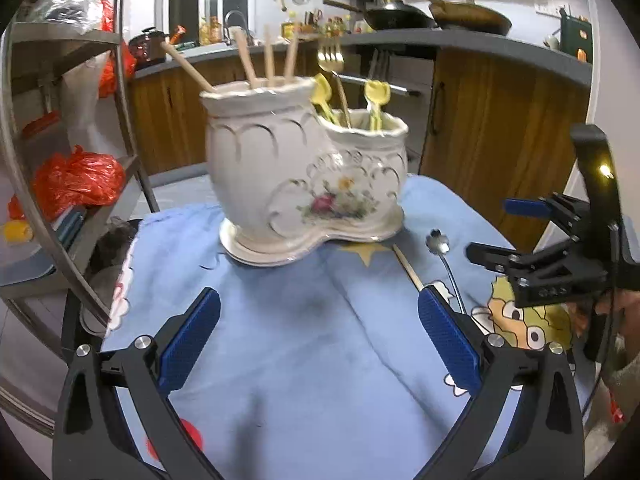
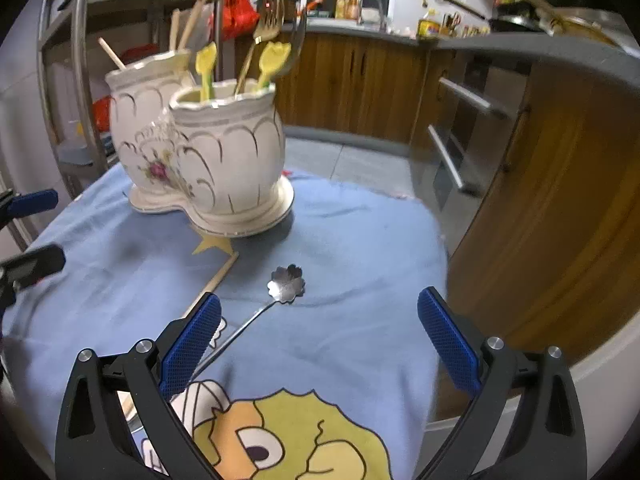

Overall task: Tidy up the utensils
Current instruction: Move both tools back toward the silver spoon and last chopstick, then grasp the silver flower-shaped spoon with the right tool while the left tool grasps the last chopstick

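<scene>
On tabletop cloth (image 2: 360,240): holder (image 2: 208,152) stocked with chopsticks (image 1: 268,62), forks, yellow spoons; flower spoon (image 2: 286,284) and one chopstick (image 2: 218,276) left lying beside it, unsorted; left gripper (image 1: 318,344) and right gripper (image 2: 318,344) both spread, empty.

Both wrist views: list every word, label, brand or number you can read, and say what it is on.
No text can be read.
Yellow tin on the counter: print blurred.
Bottles by the sink: labels too small.
Blue cloth: cartoon pictures only.
Ceramic holder: flowers only.
</scene>
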The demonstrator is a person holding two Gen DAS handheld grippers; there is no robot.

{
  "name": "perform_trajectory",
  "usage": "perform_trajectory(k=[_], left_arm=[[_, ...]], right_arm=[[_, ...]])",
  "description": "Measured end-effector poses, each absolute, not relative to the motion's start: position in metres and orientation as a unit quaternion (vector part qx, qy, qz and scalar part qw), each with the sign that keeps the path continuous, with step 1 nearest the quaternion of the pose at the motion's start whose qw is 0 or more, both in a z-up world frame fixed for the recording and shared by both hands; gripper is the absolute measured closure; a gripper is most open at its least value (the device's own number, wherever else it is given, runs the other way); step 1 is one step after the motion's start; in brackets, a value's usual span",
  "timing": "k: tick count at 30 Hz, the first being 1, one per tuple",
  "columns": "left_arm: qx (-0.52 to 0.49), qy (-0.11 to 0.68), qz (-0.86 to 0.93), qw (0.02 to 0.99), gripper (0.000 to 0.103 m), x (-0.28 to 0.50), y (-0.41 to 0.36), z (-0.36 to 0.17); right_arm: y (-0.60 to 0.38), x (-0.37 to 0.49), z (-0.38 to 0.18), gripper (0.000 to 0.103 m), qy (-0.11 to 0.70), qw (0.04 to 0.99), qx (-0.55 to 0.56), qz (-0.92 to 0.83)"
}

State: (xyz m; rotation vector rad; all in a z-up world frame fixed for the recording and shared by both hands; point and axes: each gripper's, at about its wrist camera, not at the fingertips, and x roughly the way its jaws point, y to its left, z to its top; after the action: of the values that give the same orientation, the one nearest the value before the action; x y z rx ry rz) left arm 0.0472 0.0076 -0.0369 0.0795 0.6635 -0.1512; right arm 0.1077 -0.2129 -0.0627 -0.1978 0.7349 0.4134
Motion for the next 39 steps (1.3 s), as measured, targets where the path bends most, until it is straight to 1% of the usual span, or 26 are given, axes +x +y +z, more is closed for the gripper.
perform_trajectory(k=[4, 5, 6, 8, 9, 10, 12, 14, 15, 17, 20, 22, 27, 30, 31, 32, 33, 36, 39], left_arm=[[0.043, 0.338, -0.084, 0.937, 0.006, 0.050, -0.002, -0.043], [0.044, 0.339, -0.087, 0.936, 0.006, 0.050, -0.003, -0.044], [0.046, 0.341, -0.090, 0.935, 0.006, 0.050, -0.005, -0.045], [0.052, 0.345, -0.095, 0.932, 0.006, 0.050, -0.010, -0.047], [0.054, 0.346, -0.096, 0.932, 0.006, 0.049, -0.010, -0.047], [0.056, 0.347, -0.098, 0.931, 0.006, 0.050, -0.011, -0.047], [0.057, 0.349, -0.103, 0.930, 0.006, 0.050, -0.014, -0.048], [0.058, 0.350, -0.106, 0.929, 0.006, 0.050, -0.015, -0.049], [0.060, 0.351, -0.107, 0.928, 0.006, 0.050, -0.016, -0.050], [0.063, 0.353, -0.106, 0.928, 0.006, 0.051, -0.018, -0.051], [0.063, 0.359, -0.109, 0.925, 0.006, 0.053, -0.022, -0.053], [0.061, 0.363, -0.112, 0.923, 0.006, 0.054, -0.025, -0.053], [0.046, 0.377, -0.127, 0.916, 0.007, 0.060, -0.033, -0.055], [0.049, 0.393, -0.138, 0.908, 0.028, 0.062, -0.040, -0.061], [0.048, 0.400, -0.142, 0.904, 0.031, 0.063, -0.042, -0.063], [0.046, 0.406, -0.145, 0.901, 0.038, 0.064, -0.044, -0.065], [0.043, 0.412, -0.148, 0.898, 0.046, 0.066, -0.046, -0.067], [0.043, 0.427, -0.151, 0.891, 0.056, 0.071, -0.054, -0.072], [0.051, 0.439, -0.144, 0.885, 0.069, 0.078, -0.063, -0.078]], right_arm=[[-0.203, 0.122, -0.070, 0.010, 0.380, 0.894, -0.100, 0.218], [-0.201, 0.125, -0.071, 0.019, 0.385, 0.890, -0.098, 0.223], [-0.199, 0.129, -0.073, 0.025, 0.390, 0.887, -0.097, 0.227], [-0.196, 0.137, -0.077, 0.043, 0.409, 0.878, -0.089, 0.231], [-0.196, 0.141, -0.080, 0.046, 0.419, 0.873, -0.082, 0.235], [-0.196, 0.143, -0.082, 0.055, 0.424, 0.871, -0.077, 0.237], [-0.196, 0.146, -0.083, 0.062, 0.429, 0.868, -0.067, 0.242], [-0.195, 0.147, -0.083, 0.073, 0.430, 0.865, -0.063, 0.249], [-0.195, 0.147, -0.083, 0.075, 0.430, 0.864, -0.062, 0.253], [-0.194, 0.145, -0.082, 0.086, 0.429, 0.864, -0.063, 0.256], [-0.198, 0.144, -0.079, 0.095, 0.425, 0.867, -0.051, 0.256], [-0.203, 0.139, -0.075, 0.097, 0.421, 0.869, -0.034, 0.259], [-0.218, 0.120, -0.061, 0.099, 0.393, 0.882, -0.023, 0.259], [-0.227, 0.111, -0.052, 0.099, 0.373, 0.892, -0.044, 0.249], [-0.230, 0.109, -0.050, 0.099, 0.370, 0.894, -0.048, 0.246], [-0.234, 0.107, -0.048, 0.099, 0.367, 0.896, -0.051, 0.243], [-0.238, 0.105, -0.047, 0.099, 0.365, 0.898, -0.050, 0.241], [-0.246, 0.103, -0.041, 0.100, 0.359, 0.901, -0.039, 0.240], [-0.248, 0.103, -0.039, 0.100, 0.352, 0.902, -0.034, 0.246]])
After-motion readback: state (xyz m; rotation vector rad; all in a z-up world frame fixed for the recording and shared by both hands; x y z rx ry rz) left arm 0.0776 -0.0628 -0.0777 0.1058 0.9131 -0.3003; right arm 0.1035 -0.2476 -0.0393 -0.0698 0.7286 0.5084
